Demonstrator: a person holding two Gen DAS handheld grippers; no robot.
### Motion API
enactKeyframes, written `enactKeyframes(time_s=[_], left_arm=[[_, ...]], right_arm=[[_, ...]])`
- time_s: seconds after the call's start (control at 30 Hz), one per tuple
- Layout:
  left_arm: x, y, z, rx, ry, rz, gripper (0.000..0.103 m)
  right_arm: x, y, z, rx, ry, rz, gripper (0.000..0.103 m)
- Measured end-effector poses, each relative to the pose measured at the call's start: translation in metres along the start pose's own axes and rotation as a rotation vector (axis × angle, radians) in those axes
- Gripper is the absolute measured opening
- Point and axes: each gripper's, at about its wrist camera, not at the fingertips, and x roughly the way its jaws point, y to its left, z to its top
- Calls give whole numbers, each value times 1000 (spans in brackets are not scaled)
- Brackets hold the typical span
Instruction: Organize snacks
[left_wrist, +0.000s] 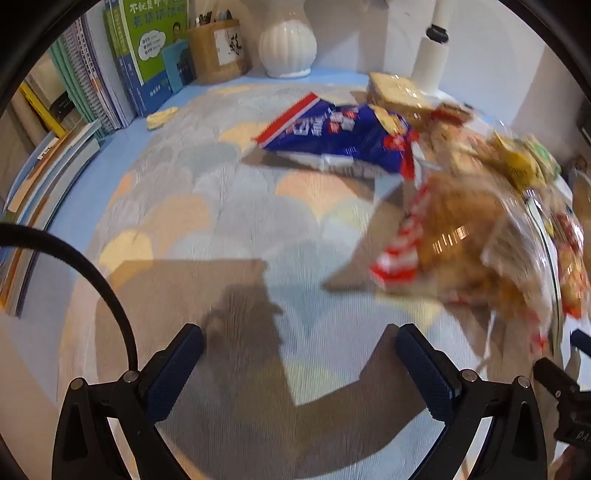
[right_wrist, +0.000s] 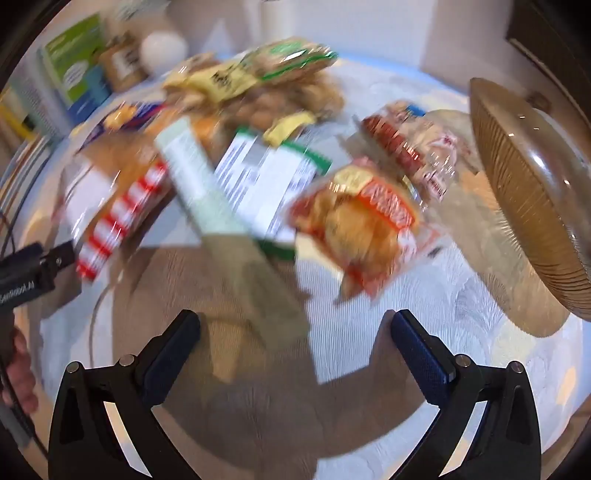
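A pile of snack packets lies on the patterned tablecloth (left_wrist: 221, 229). In the left wrist view a blue and red bag (left_wrist: 332, 136) lies ahead and a red-striped clear cracker packet (left_wrist: 443, 236) lies to the right. My left gripper (left_wrist: 299, 354) is open and empty above bare cloth. In the right wrist view, which is blurred, an orange snack packet (right_wrist: 358, 221) lies just ahead, a white and green packet (right_wrist: 266, 181) and a red-striped packet (right_wrist: 114, 214) lie to its left. My right gripper (right_wrist: 295, 343) is open and empty, short of the pile.
Books (left_wrist: 92, 85), a wooden pen holder (left_wrist: 218, 51) and a white vase (left_wrist: 288, 44) stand at the back. A ribbed glass bowl (right_wrist: 532, 184) stands at the right of the right wrist view. The other gripper (right_wrist: 33, 266) shows at the left.
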Motion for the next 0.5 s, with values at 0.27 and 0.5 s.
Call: enactKeyframes(time_s=[0.27, 0.5], left_arm=[[-47, 16, -43, -106, 47, 12, 102], [-122, 10, -62, -85, -86, 35, 102]], right_arm=[[-43, -9, -56, -66, 58, 20, 103], [-127, 12, -58, -149, -123, -51, 103]])
